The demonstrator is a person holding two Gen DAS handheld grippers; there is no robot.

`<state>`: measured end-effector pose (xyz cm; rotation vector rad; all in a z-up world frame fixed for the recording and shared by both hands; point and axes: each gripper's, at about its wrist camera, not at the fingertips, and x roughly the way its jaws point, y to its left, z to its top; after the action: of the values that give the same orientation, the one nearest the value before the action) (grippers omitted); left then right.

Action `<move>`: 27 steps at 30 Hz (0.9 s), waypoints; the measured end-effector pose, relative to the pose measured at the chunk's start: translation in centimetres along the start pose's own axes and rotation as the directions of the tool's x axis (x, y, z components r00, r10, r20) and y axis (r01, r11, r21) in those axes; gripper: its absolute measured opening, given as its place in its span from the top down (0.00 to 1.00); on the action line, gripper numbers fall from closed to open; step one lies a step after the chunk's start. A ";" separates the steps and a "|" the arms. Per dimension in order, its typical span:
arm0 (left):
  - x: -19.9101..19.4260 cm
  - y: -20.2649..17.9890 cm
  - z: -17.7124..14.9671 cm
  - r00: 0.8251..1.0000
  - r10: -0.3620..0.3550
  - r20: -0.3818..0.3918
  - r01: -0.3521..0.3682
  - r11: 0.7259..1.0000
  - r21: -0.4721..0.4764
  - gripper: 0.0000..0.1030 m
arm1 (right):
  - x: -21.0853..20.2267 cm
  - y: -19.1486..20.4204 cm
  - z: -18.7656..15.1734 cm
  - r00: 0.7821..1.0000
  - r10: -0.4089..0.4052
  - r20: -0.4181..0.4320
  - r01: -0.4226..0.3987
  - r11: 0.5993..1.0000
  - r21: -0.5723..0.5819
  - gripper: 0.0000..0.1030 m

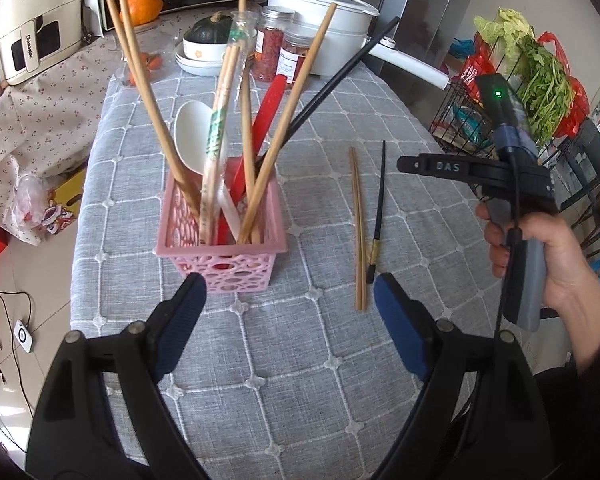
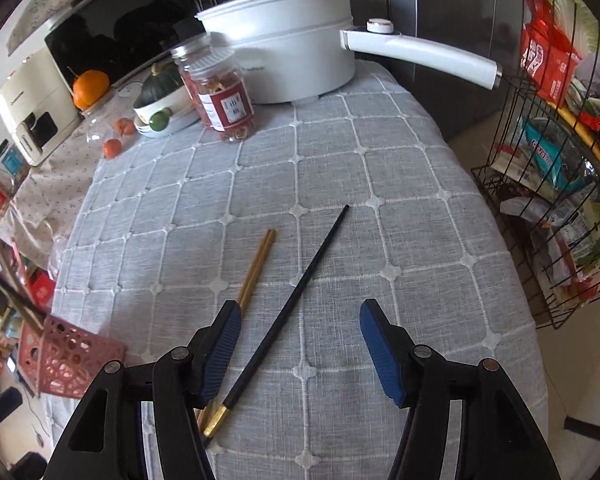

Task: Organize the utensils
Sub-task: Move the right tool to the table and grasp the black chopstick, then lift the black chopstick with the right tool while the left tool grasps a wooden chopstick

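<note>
The black chopstick (image 2: 296, 296) looks light, stiff and slippery (take it near the middle). Both the right tongs (image 2: 298, 350) and the left tongs (image 1: 290, 322) are wide open and hold nothing.

Domestic kitchen, daylit. A desk draped in a grey cloth with a white quilted grid (image 1: 284, 360) fills the near field. Far along it stand a white lidded electric pot with a long handle (image 2: 300, 40) and a black-fronted microwave oven (image 2: 112, 40). At far left, a cream countertop appliance (image 1: 32, 32) rests on a floral-print cloth (image 1: 32, 120). At right, a black wire rack (image 2: 540, 208) stands beside a grey steel refrigerator (image 1: 424, 28). The floor is pale tile (image 1: 32, 264).
</note>
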<state>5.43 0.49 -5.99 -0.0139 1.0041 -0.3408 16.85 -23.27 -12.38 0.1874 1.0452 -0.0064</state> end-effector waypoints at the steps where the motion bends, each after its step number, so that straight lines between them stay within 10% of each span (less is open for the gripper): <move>1: 0.0 0.0 0.1 1.000 -0.002 0.000 0.002 1.000 0.001 0.17 | 1.0 -0.1 0.2 1.000 -0.008 -0.016 0.008 1.000 0.010 0.40; 10: -0.3 -0.6 0.4 1.000 0.002 0.020 -0.003 1.000 0.028 0.17 | 5.8 0.9 0.3 0.994 -0.076 -0.077 0.077 0.997 0.010 0.56; 18: -0.9 -1.9 0.1 0.999 -0.003 0.041 0.000 0.997 0.073 0.17 | 5.5 0.7 -0.2 0.988 -0.076 -0.135 0.070 0.996 -0.046 0.92; 27: 0.0 -6.1 0.2 0.999 -0.030 0.038 0.023 0.986 0.165 0.19 | 1.4 -3.6 -0.5 0.991 -0.006 -0.130 0.011 0.999 0.038 0.94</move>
<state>3.94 -5.29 -4.84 0.1152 0.9343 -0.4452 16.80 -26.57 -14.39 0.2212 1.1768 -0.0225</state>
